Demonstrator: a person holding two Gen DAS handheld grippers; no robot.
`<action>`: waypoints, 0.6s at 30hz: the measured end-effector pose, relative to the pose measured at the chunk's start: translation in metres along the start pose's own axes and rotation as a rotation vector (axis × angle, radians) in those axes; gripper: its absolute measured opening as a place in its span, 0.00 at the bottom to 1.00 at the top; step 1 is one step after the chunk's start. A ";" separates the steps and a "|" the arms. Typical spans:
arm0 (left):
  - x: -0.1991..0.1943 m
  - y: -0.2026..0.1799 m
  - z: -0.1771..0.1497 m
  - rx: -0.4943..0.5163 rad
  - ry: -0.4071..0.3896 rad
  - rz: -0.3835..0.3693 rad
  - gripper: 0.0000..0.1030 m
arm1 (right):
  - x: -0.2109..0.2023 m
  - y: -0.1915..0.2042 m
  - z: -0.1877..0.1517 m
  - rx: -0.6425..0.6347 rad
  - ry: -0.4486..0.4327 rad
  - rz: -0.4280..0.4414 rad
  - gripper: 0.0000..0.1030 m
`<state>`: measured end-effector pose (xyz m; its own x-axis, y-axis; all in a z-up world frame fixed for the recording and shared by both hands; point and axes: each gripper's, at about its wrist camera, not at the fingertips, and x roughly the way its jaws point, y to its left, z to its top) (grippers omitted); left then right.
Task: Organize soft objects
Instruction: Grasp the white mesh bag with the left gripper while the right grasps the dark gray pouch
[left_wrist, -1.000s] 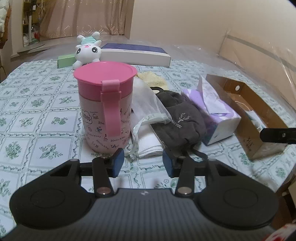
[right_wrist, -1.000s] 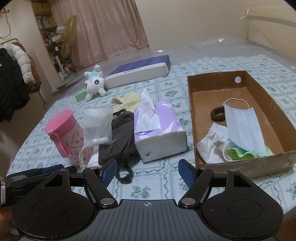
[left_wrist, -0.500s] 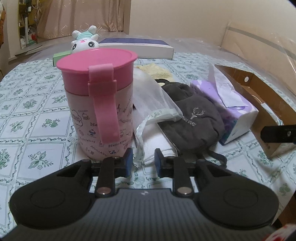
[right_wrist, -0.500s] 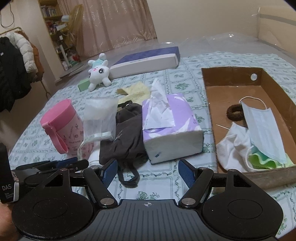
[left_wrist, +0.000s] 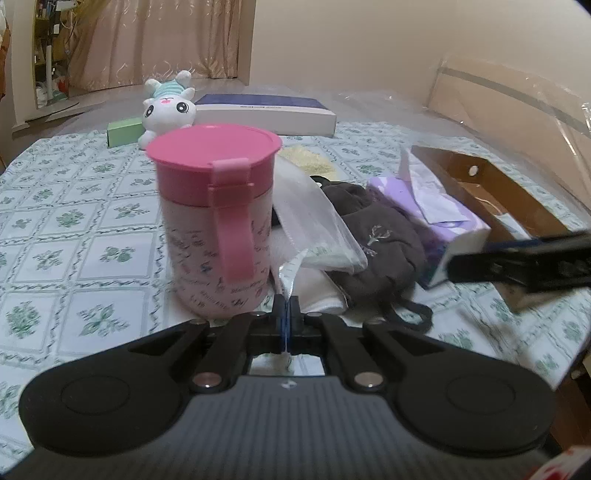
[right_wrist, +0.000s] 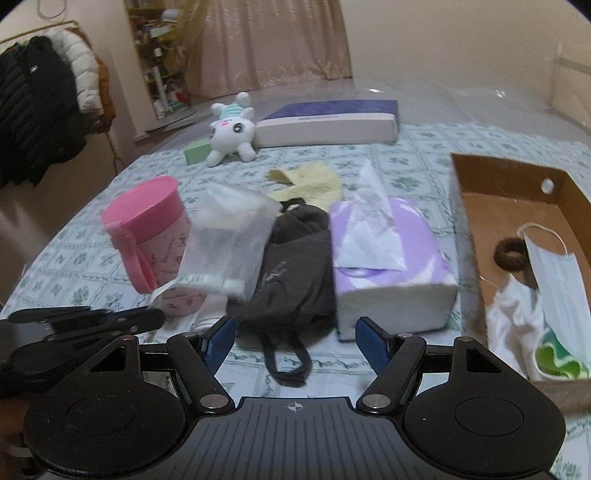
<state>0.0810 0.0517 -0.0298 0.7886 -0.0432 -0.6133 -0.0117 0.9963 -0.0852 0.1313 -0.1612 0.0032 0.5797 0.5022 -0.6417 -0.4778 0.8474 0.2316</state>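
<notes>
Left claw (left_wrist: 285, 320) is seen pressed together on the white strap of a translucent bag (left_wrist: 314, 225), the strap pinched between the blue pads low in the left wrist view. In the right wrist view the translucent bag (right_wrist: 227, 240) is seen lifted and tilted, its body hanging over the pink cup (right_wrist: 151, 236) and the dark cloth pouch (right_wrist: 295, 266). The bag is blurred there.

Right claw (right_wrist: 294, 341) is held spread, nothing between its fingers, above the pouch's loop strap on the patterned desk (right_wrist: 406, 162).

A purple tissue pack (right_wrist: 388, 258) is noted just beside the pouch. A cardboard box (right_wrist: 491, 177) lies to its right, with a face mask (right_wrist: 557, 273), a brown hair tie (right_wrist: 511, 254) and white cloth inside. Farther back a plush toy (right_wrist: 231, 129), a yellow cloth (right_wrist: 314, 181) and a flat blue-topped box (right_wrist: 328, 122) are seen.
</notes>
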 end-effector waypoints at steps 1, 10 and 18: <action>-0.007 0.003 -0.002 0.001 -0.003 -0.001 0.00 | 0.002 0.003 0.001 -0.012 -0.001 0.001 0.71; -0.047 0.031 -0.023 -0.004 0.027 0.006 0.00 | 0.031 0.020 0.006 -0.086 0.012 -0.004 0.70; -0.049 0.050 -0.034 -0.037 0.058 -0.020 0.00 | 0.059 0.033 0.005 -0.121 0.041 -0.036 0.57</action>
<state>0.0211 0.1009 -0.0308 0.7522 -0.0680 -0.6555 -0.0201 0.9918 -0.1260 0.1529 -0.1025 -0.0229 0.5718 0.4625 -0.6776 -0.5345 0.8366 0.1199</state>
